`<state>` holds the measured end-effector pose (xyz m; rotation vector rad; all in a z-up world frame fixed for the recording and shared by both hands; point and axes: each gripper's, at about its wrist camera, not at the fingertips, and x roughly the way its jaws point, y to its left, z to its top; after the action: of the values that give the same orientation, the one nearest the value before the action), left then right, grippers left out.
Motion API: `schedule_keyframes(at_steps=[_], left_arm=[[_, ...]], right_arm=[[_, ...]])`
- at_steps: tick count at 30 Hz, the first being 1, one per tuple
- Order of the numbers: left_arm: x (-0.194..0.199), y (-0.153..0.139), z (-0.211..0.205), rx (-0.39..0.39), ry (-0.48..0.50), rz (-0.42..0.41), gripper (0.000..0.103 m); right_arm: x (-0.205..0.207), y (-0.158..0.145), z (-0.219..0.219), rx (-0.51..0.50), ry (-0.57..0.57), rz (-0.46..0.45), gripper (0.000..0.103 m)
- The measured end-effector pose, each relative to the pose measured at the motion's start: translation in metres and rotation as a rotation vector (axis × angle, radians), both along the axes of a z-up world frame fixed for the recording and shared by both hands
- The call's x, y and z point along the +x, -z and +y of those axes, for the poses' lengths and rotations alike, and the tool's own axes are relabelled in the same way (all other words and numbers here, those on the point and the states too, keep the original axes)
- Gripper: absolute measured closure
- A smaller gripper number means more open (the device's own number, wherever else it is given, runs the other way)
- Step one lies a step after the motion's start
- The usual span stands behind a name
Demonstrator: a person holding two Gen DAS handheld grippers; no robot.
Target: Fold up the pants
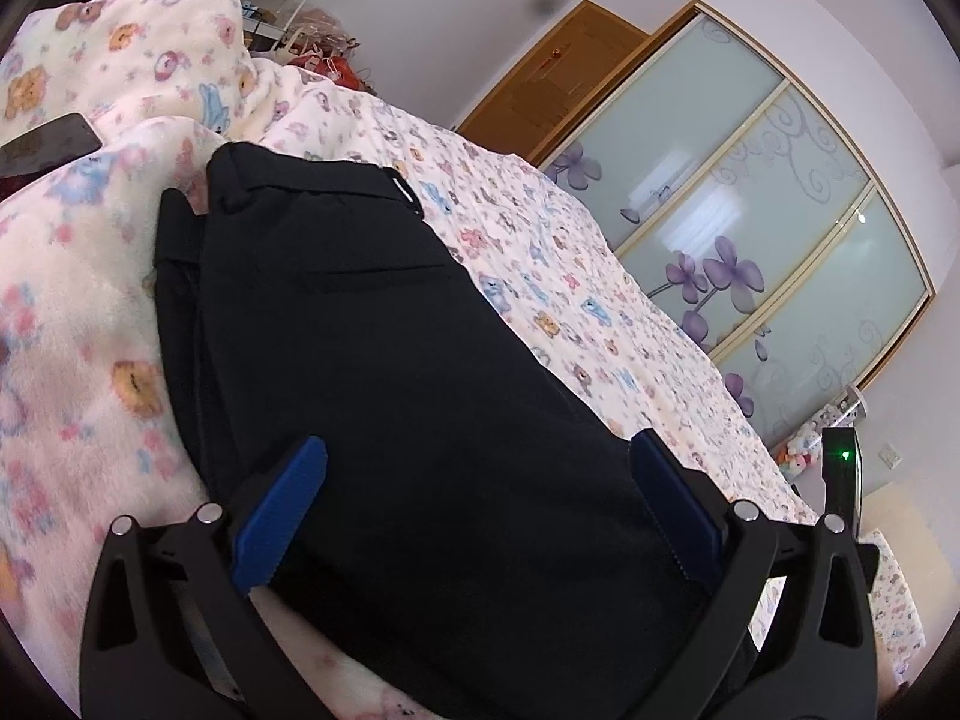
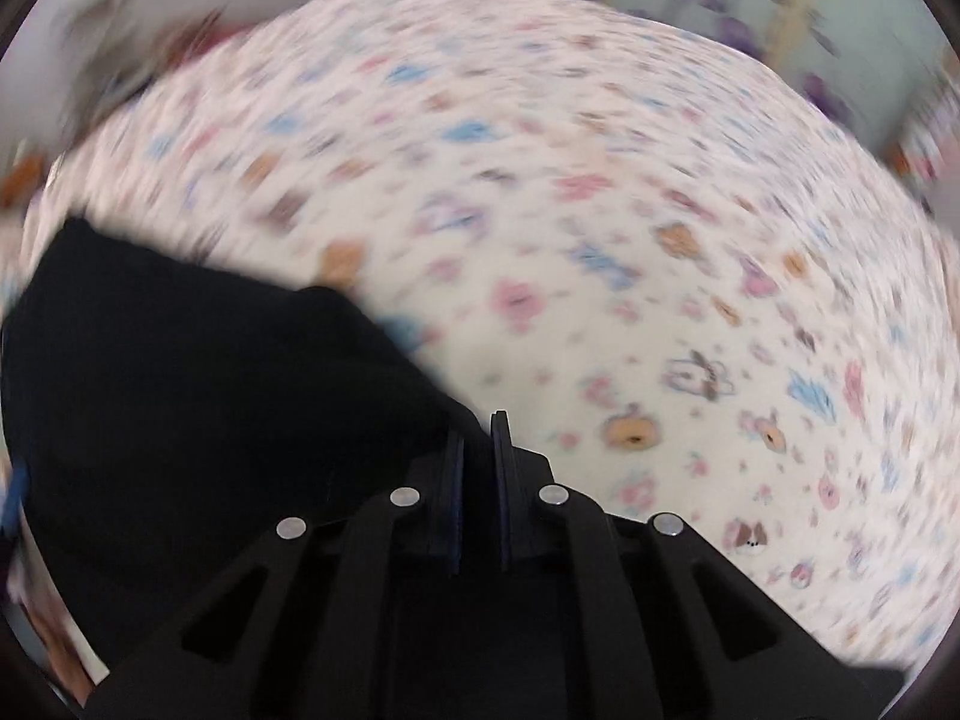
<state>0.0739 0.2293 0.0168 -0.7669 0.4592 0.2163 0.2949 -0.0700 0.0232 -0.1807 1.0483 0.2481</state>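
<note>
Blue pads of our left gripper (image 1: pixel 474 510) stand wide apart over the black pants (image 1: pixel 384 360), whose length runs straight ahead toward the waistband. Our right gripper (image 2: pixel 477 450), jaws together on nothing, sits beside their edge. They lie folded lengthwise on the bed (image 1: pixel 600 276).

right view: bedspread (image 2: pixel 600 210) motion-blurred | pants (image 1: pixel 390 360) hem cut off

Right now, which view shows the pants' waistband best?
The left wrist view: the black pants lie sharp along the bedspread, waistband at the far end. The right wrist view is motion-blurred and shows only a dark mass of pants, no waistband.
</note>
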Motion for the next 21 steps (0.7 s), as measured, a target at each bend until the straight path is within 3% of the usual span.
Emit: schedule_keyframes(at_steps=[3,4,5,7,9,11,15,16,18,19,21], left_arm=[[0.002,0.001,-0.002,0.023,0.002,0.023,0.002],[0.003,0.001,-0.003,0.028,0.001,0.027,0.002],[0.002,0.001,-0.004,0.031,0.002,0.028,0.002],[0.002,0.001,-0.002,0.024,0.004,0.026,0.002],[0.001,0.001,0.001,0.013,0.003,0.021,0.002],[0.000,0.001,0.002,0.009,-0.002,0.019,0.002],[-0.005,0.000,0.000,0.037,-0.045,0.038,0.002],[-0.007,0.000,0.001,0.043,-0.066,0.045,0.002],[-0.015,0.002,0.006,0.037,-0.122,0.048,0.002],[-0.018,0.004,0.009,0.025,-0.141,0.048,0.002],[-0.021,0.007,0.015,-0.004,-0.149,0.046,0.002]], right_arm=[[0.000,0.032,-0.006,0.011,-0.003,0.098,0.085],[-0.005,0.031,-0.007,0.009,-0.016,0.081,0.081],[-0.011,0.025,-0.010,0.021,-0.016,0.056,0.067],[-0.023,-0.002,-0.036,0.122,0.043,-0.018,0.052],[-0.040,-0.030,-0.072,0.316,0.087,-0.083,0.052],[-0.052,-0.042,-0.098,0.448,0.098,-0.079,0.052],[-0.067,-0.012,-0.123,0.527,0.141,0.080,0.052],[-0.067,-0.004,-0.125,0.489,0.172,0.093,0.052],[-0.066,0.026,-0.144,0.354,0.280,0.097,0.069],[-0.067,0.035,-0.157,0.395,0.313,0.105,0.084],[-0.072,0.042,-0.183,0.567,0.403,0.115,0.088]])
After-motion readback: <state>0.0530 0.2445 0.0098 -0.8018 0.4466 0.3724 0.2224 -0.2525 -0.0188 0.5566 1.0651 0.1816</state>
